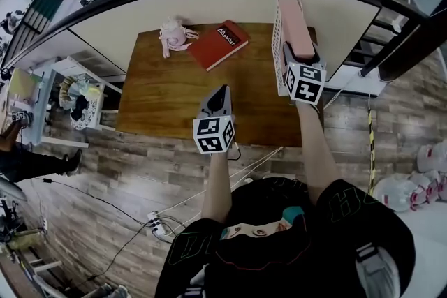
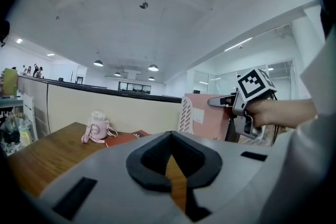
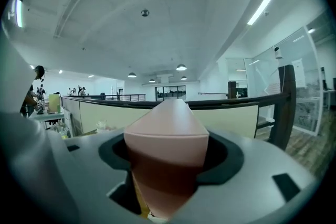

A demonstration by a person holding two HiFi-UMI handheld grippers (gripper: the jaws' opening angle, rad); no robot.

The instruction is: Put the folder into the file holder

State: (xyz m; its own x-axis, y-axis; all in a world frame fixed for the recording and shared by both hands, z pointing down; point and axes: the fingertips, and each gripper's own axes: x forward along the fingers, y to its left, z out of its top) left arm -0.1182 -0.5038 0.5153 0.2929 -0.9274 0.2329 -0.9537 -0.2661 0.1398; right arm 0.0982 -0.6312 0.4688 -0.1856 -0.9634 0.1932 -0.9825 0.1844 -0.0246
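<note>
At the table's far right stands a white perforated file holder (image 1: 279,38) (image 2: 185,115). A pink folder (image 1: 302,28) (image 2: 207,120) is upright against it, edge-on; whether it rests inside I cannot tell. My right gripper (image 1: 298,50) (image 2: 212,103) is shut on the folder's near edge, and in the right gripper view the folder (image 3: 168,118) fills the space between the jaws of that gripper (image 3: 167,157). My left gripper (image 1: 222,91) (image 2: 171,136) hovers over the table's front middle, shut and holding nothing.
On the wooden table (image 1: 167,94) a pink bottle (image 1: 172,35) (image 2: 97,127) and a red book (image 1: 223,43) (image 2: 128,137) lie at the far edge, left of the holder. A beige partition runs behind the table. Cables trail on the floor in front.
</note>
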